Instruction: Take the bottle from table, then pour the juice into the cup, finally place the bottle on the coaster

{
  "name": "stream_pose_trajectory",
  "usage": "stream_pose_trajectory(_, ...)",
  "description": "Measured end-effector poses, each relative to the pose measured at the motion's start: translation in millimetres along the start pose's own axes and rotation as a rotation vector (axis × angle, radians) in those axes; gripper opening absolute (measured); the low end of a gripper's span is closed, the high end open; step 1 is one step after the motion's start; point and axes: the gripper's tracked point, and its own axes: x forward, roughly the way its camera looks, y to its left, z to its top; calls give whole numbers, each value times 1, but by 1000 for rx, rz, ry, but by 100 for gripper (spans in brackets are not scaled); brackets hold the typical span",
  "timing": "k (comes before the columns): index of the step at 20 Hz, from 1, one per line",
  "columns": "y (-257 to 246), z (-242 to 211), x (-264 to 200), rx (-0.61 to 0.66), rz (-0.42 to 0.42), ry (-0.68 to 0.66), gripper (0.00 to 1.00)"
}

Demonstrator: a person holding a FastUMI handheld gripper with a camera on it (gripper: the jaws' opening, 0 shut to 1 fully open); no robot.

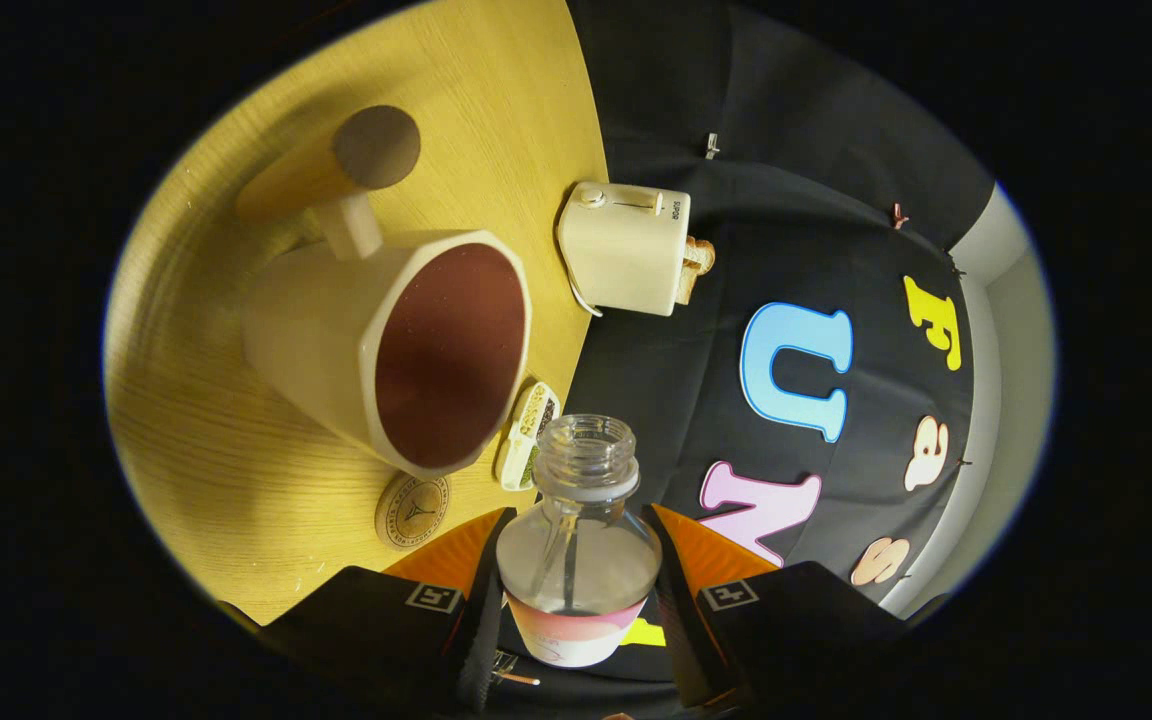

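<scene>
In the gripper view, my gripper holds the clear bottle, both fingers pressing on its sides at the labelled body. The bottle has no cap, and its open mouth points just beside the rim of the cream cup, which stands on the wooden table. The round coaster lies near the cup's rim, just ahead of my left finger. A cream toaster sits beyond the cup.
</scene>
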Motion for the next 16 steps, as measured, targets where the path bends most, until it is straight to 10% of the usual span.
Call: stream_pose_trajectory(16, 4, 2, -1, -107, 29, -34, 71)
